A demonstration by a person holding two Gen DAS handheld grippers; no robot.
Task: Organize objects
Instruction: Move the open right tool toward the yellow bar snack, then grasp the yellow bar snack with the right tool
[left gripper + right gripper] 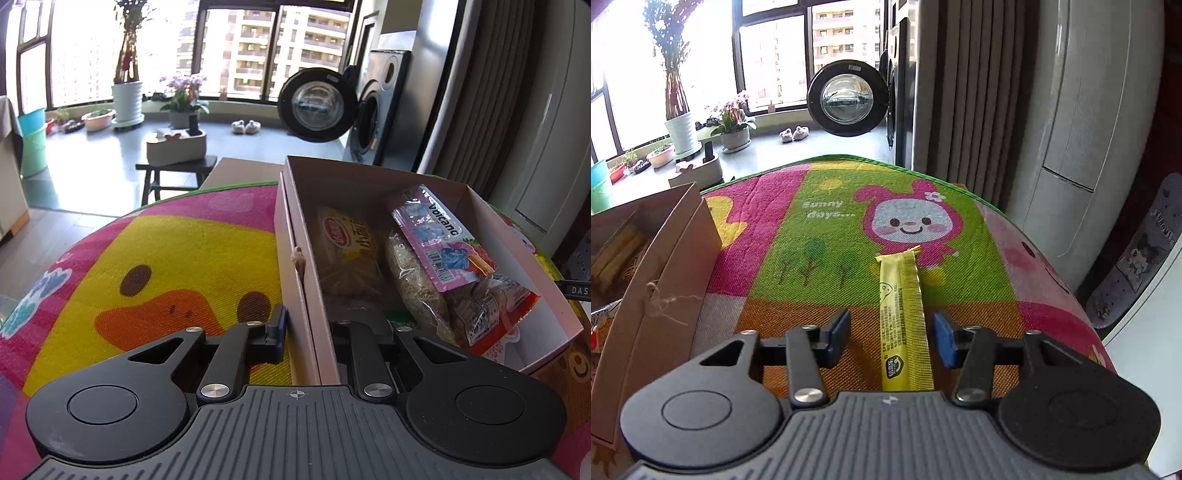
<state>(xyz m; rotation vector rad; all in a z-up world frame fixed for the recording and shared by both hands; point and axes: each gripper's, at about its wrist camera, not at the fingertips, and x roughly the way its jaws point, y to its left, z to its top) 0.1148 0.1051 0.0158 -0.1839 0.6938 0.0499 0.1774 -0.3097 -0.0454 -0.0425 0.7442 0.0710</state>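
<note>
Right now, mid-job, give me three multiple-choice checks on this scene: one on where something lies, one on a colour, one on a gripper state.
1. Where does the long yellow snack stick packet lie?
A. Inside the box
B. On the cartoon mat, between the right gripper fingers
C. On the floor

2. What colour is the "volcano" jelly pack in the open pink cardboard box?
A. Pink-purple
B. Green
C. Black

3. How is the left gripper set?
A. Shut on a packet
B. Astride the box's side wall
C. Out of view

Answers: 1 B, it lies flat on the colourful woven mat, untouched; 2 A, its label shows pink-purple; 3 B, one finger stands outside the wall, one inside.
</note>
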